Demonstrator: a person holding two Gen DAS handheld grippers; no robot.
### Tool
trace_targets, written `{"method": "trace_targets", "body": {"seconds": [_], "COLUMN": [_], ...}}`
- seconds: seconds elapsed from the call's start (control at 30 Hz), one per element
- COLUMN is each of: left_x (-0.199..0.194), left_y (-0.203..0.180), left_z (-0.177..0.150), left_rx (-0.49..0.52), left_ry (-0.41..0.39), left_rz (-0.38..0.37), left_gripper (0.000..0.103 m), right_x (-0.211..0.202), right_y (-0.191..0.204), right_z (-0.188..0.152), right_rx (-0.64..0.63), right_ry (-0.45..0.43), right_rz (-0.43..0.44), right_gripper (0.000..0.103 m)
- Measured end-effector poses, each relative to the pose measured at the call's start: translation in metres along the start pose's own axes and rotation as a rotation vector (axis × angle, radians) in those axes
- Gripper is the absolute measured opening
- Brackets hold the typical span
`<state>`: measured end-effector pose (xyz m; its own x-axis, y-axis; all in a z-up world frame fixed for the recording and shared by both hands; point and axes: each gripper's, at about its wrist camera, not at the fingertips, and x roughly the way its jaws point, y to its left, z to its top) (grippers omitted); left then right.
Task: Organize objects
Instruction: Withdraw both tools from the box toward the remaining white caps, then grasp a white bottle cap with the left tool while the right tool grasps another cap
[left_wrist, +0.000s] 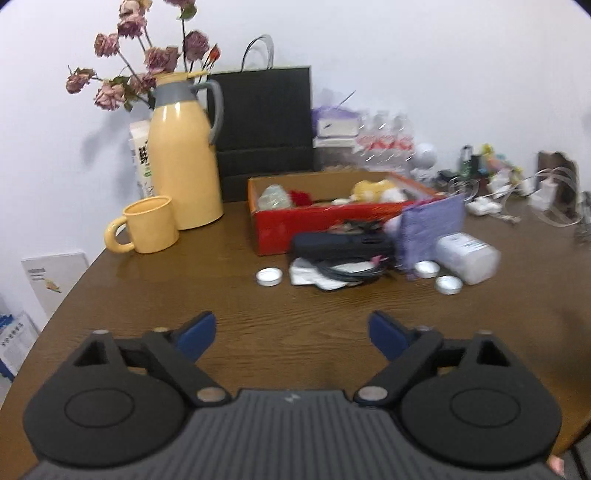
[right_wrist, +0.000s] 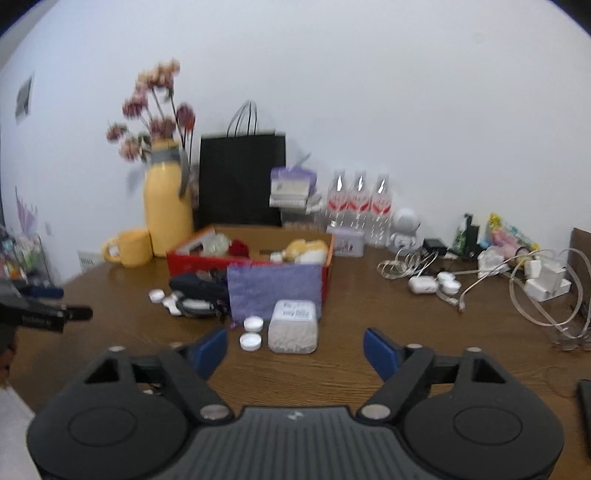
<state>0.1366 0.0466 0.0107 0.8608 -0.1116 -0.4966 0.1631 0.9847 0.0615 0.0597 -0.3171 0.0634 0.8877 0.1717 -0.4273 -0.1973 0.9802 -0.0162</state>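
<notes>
A plain white wall (right_wrist: 369, 92) rises behind the dark wood-grain tabletop (left_wrist: 184, 295), evenly lit; a small picture (right_wrist: 24, 96) hangs far left.

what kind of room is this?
Likely a home or office side table against a wall: yellow thermos jug with matching mug, black paper gift bag, chargers and cables.

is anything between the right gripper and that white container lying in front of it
Nothing visible. Only bare wooden table lies between the open right gripper and the white container; two small white lids sit just to its left, off the straight line.
</notes>
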Motion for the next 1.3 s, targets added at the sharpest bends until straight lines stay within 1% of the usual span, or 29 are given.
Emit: {"method": "trace_targets", "body": {"seconds": [0.1,0.13,0.23,0.33,0.4,0.53,0.63,0.67,0.7,0.73,0.77,0.8,0.83,0.87,0.97,1.03,1.1,1.17,1.23,1.3], "left_x": [0.035,0.046,0.079,0.115,0.139,0.167,0.183,0.188,0.192,0.196,0.197,0.198,0.198,0.197,0.192,0.178,0.154,0.128,0.104,0.082], "left_y": [0.012,0.017,0.03,0.04,0.044,0.047,0.048,0.048,0.049,0.049,0.051,0.052,0.051,0.05,0.045,0.04,0.033,0.022,0.008,-0.007], "left_z": [0.004,0.006,0.018,0.026,0.03,0.037,0.039,0.039,0.039,0.039,0.039,0.04,0.041,0.041,0.04,0.039,0.035,0.028,0.015,0.001], "left_rx": [-0.029,-0.035,-0.04,-0.047,-0.045,-0.016,-0.016,-0.017,-0.016,-0.017,-0.026,-0.029,-0.026,-0.019,-0.003,0.004,-0.002,-0.015,-0.041,-0.061], "left_ry": [0.046,0.057,0.047,0.039,0.071,0.11,0.144,0.154,0.163,0.173,0.17,0.173,0.174,0.172,0.177,0.158,0.123,0.105,0.112,0.124], "left_rz": [-0.011,-0.008,-0.003,-0.005,0.001,0.001,-0.001,-0.003,-0.005,-0.005,-0.013,-0.029,-0.043,-0.056,-0.065,-0.05,-0.047,-0.051,-0.056,-0.078], "left_gripper": [0.081,0.078,0.076,0.076,0.076,0.075,0.075,0.075,0.074,0.068,0.06,0.056,0.044,0.03,0.029,0.029,0.03,0.03,0.03,0.03], "right_x": [0.046,0.061,0.105,0.145,0.166,0.195,0.209,0.211,0.213,0.214,0.215,0.216,0.216,0.216,0.214,0.211,0.2,0.185,0.17,0.156], "right_y": [0.015,0.019,0.03,0.038,0.045,0.058,0.056,0.054,0.053,0.052,0.051,0.049,0.049,0.048,0.05,0.053,0.058,0.064,0.068,0.072], "right_z": [-0.008,-0.009,-0.012,-0.013,-0.015,-0.017,-0.017,-0.017,-0.017,-0.016,-0.016,-0.015,-0.015,-0.015,-0.016,-0.016,-0.016,-0.017,-0.019,-0.021], "right_rx": [-0.031,-0.036,-0.036,-0.018,-0.024,-0.087,-0.062,-0.05,-0.044,-0.04,-0.035,-0.025,-0.021,-0.019,-0.02,-0.026,-0.037,-0.053,-0.058,-0.057], "right_ry": [0.037,0.053,0.093,0.133,0.153,0.187,0.227,0.224,0.227,0.228,0.228,0.229,0.229,0.228,0.221,0.224,0.205,0.175,0.148,0.135], "right_rz": [0.028,0.032,0.053,0.084,0.099,0.067,0.074,0.079,0.08,0.081,0.08,0.08,0.081,0.082,0.083,0.09,0.11,0.126,0.132,0.141], "right_gripper": [0.068,0.064,0.054,0.053,0.052,0.046,0.043,0.043,0.043,0.041,0.036,0.033,0.028,0.028,0.027,0.027,0.027,0.027,0.027,0.027]}}
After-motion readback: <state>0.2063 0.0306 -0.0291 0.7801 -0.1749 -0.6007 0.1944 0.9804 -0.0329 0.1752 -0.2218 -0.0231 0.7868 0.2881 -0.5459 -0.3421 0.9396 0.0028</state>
